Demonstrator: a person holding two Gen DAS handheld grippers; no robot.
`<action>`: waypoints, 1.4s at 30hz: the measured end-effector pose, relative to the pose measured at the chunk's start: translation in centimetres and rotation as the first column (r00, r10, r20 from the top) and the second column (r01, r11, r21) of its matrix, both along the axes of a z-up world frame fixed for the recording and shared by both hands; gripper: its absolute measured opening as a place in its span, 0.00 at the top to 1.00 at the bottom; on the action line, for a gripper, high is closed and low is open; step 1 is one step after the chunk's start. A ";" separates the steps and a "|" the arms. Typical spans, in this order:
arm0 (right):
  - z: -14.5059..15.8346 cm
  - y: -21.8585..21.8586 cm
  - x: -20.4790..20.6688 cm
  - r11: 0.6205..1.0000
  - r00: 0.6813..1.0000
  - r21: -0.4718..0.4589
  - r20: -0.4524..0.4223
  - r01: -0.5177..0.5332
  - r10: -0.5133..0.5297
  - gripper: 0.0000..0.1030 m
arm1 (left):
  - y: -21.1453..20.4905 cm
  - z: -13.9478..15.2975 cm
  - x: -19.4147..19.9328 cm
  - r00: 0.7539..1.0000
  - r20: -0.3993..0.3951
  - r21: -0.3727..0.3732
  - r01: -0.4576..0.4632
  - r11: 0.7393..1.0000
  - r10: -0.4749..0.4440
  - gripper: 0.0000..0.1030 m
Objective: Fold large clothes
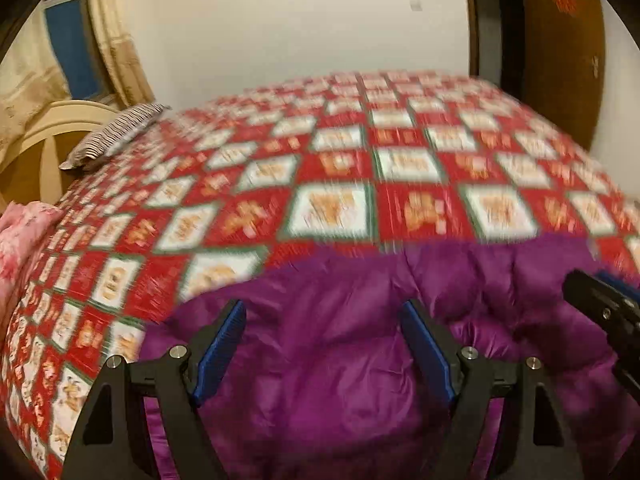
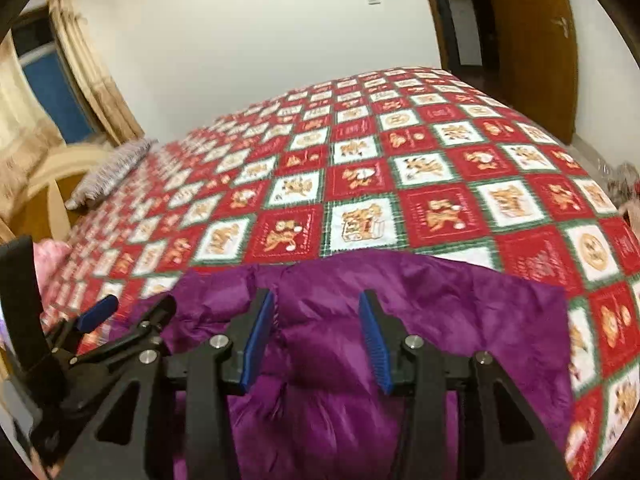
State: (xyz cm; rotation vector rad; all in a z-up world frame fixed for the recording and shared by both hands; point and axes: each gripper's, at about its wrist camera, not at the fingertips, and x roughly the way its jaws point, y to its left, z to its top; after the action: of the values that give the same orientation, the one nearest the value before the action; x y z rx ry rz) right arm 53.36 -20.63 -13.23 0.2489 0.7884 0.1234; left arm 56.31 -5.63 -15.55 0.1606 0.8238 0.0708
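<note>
A purple puffy jacket (image 1: 360,340) lies folded on the near part of the bed; it also shows in the right wrist view (image 2: 420,320). My left gripper (image 1: 324,312) hovers just above it, jaws wide open, nothing between the blue pads. My right gripper (image 2: 316,304) is open too, over the jacket's middle, empty. The right gripper's black body (image 1: 608,320) shows at the right edge of the left wrist view. The left gripper (image 2: 120,312) shows at the lower left of the right wrist view.
The bed carries a red, white and green checked cover (image 2: 360,160). A striped pillow (image 1: 116,136) lies by the cream headboard (image 1: 48,128) at the left. Pink bedding (image 1: 20,240) sits at the left edge. A wooden door (image 2: 532,40) stands at the far right.
</note>
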 end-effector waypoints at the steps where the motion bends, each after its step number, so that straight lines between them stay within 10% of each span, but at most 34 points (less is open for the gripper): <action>1: -0.7 -0.1 0.0 1.000 1.000 -0.001 -0.011 0.002 -0.002 0.54 | 0.0 -1.1 0.1 1.000 -0.016 0.018 -0.009 1.000 0.009 0.22; 6: -5.3 -1.5 -1.1 1.000 0.998 0.029 -0.062 0.001 0.001 0.59 | 0.9 -3.2 -0.2 0.999 -0.025 -0.053 -0.024 0.998 0.023 0.18; 18: -5.8 0.0 -0.2 0.999 0.997 -0.043 -0.083 -0.003 0.000 0.59 | -0.3 -4.1 0.4 0.998 -0.034 0.032 -0.050 0.998 0.051 0.11; 26: -0.6 -1.0 -5.5 0.998 0.998 -0.026 0.002 -0.055 0.055 0.60 | 1.5 2.5 -6.6 0.999 0.043 -0.153 0.009 0.988 -0.002 0.11; 32: -3.3 0.9 -10.3 0.989 0.987 -0.037 -0.067 -0.146 0.143 0.60 | -2.4 -2.1 -9.7 0.992 -0.015 -0.002 0.127 0.992 -0.127 0.11; 42: -5.6 1.4 -10.8 0.990 0.993 -0.077 -0.016 -0.121 0.120 0.59 | -1.0 -4.2 -8.8 0.994 -0.035 -0.113 0.095 0.989 -0.099 0.04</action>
State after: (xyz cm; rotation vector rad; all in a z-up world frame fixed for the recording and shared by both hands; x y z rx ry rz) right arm 42.53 -19.27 -18.85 0.1279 0.8174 0.2045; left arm 47.49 -6.61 -19.73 0.0968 0.8572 -0.0702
